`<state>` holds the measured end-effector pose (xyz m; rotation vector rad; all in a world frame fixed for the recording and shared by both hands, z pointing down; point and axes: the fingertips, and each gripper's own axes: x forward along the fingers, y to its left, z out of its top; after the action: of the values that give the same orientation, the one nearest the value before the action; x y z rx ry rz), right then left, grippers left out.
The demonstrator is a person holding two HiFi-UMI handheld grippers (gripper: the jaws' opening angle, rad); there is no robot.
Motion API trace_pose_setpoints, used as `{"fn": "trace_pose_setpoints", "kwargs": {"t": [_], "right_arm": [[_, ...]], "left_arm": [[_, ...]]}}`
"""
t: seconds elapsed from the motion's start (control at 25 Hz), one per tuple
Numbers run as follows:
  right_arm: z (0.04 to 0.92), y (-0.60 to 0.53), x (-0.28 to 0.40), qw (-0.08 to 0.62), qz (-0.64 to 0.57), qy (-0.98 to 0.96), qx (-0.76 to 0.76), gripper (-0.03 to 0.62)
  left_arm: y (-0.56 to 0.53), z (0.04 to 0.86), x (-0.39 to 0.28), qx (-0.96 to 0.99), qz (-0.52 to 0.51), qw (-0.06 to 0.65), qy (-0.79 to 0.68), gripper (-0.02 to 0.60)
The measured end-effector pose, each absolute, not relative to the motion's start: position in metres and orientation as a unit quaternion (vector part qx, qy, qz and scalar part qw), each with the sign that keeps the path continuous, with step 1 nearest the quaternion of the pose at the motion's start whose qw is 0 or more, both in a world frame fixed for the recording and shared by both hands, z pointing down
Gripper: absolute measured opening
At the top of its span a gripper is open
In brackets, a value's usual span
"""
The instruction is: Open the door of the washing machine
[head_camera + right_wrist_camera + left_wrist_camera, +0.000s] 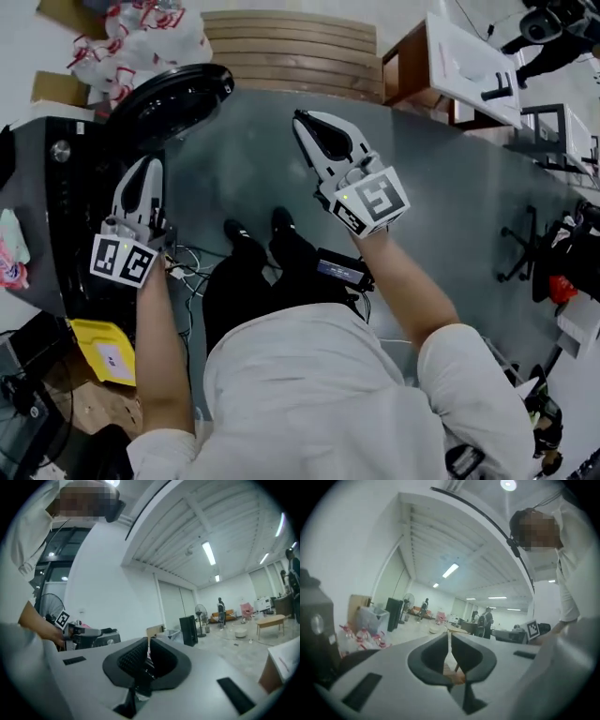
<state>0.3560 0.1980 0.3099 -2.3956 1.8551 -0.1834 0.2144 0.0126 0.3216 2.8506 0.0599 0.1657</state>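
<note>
1. Shirt (319,394) filled the bottom of the head view. Only that view showed the washing machine (56,197) at left, its round door (173,98) swung out just beyond the left gripper (147,167).
2. Left gripper's own view showed jaws pressed together on nothing, under a ceiling lamp (451,570).
3. Right gripper (304,120), over the floor (450,178), was likewise closed and empty, facing a fan (200,611).
</note>
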Motion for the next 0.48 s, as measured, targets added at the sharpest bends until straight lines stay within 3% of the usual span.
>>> {"fn": "trace_pose_setpoints", "kwargs": {"t": [0.24, 0.48], "right_arm": [[0.202, 0.211, 0.331, 0.067, 0.014, 0.596, -0.800, 0.040], [0.164, 0.243, 0.284, 0.041, 0.029, 0.581, -0.812, 0.038]], "left_arm": [[0.001, 0.203, 0.145, 0.998, 0.013, 0.045, -0.032, 0.029], [-0.004, 0.162, 0.076, 0.997, -0.026, 0.038, -0.064, 0.029]]}}
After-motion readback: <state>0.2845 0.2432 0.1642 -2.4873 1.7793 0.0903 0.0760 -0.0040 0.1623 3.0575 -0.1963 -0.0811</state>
